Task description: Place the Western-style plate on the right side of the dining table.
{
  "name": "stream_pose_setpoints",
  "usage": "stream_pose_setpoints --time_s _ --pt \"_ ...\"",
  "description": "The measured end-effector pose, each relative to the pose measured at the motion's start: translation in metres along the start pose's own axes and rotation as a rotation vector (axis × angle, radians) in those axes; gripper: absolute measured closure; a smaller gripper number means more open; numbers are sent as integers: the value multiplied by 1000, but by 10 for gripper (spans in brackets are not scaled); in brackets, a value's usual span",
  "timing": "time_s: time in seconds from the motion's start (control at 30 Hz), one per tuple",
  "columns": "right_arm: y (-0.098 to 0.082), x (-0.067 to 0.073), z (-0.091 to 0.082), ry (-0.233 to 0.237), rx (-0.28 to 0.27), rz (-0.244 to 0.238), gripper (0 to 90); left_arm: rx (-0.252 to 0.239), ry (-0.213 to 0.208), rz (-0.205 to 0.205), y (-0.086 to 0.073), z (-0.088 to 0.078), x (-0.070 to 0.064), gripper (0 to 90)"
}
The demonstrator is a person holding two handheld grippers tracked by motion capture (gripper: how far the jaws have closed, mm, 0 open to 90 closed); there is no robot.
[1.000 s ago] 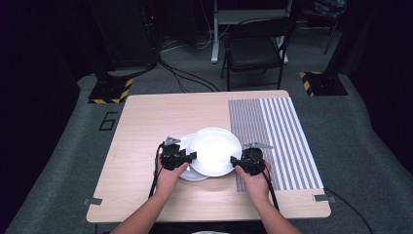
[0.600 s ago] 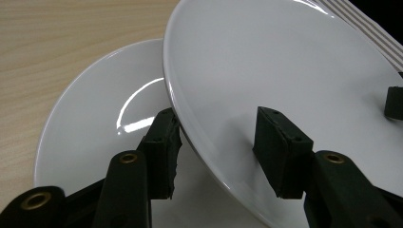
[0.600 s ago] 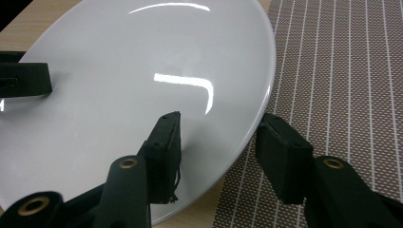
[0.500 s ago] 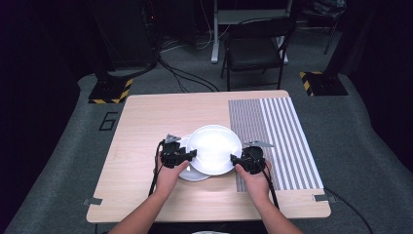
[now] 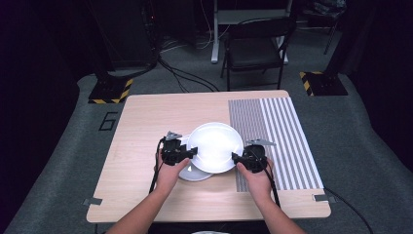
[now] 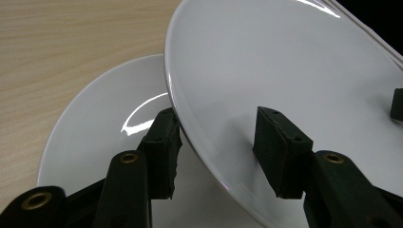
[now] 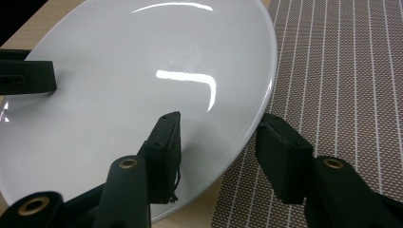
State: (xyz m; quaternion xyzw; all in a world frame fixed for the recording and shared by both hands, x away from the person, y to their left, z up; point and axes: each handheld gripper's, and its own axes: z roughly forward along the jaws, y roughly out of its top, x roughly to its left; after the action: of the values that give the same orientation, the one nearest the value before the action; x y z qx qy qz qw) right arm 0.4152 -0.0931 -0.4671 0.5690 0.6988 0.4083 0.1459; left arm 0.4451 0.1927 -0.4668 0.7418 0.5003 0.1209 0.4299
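1. Both grippers' black jaws straddle opposite rims of a large, glossy white round plate (image 5: 215,146). In the left gripper view one jaw sits under the rim and one over the plate's face. The right gripper view shows the same arrangement, mirrored.
2. Whether the jaws actually pinch is hard to judge. Visible gaps remain beside the rim, so I cannot tell if either grip is closed on the plate.
3. Left gripper (image 5: 178,152) and right gripper (image 5: 249,159) sit level with each other, a hand behind each, near the table's front edge.
4. That plate appears tilted and raised above a second white plate (image 6: 102,128), which lies flat on the pale wooden table (image 5: 146,117) and peeks out beneath at the left and front.
5. Its right rim overhangs the left edge of a brown-and-white striped woven placemat (image 7: 342,71) covering the table's right side.
6. Judging by this, a two-handed carry is under way and the plate is not yet set down. The destination is unknown.
7. Both plates are empty.
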Motion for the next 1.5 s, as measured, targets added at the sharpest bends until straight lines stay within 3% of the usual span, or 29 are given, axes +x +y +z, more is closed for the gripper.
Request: stream_pose_setpoints --time_s 0.53,1.5 --pt "8 -4 -9 -13 -16 -6 508 -1 0 16 11 1 -7 516" --pt "10 -19 -21 -41 -34 27 508 2 -38 20 23 15 -21 515"
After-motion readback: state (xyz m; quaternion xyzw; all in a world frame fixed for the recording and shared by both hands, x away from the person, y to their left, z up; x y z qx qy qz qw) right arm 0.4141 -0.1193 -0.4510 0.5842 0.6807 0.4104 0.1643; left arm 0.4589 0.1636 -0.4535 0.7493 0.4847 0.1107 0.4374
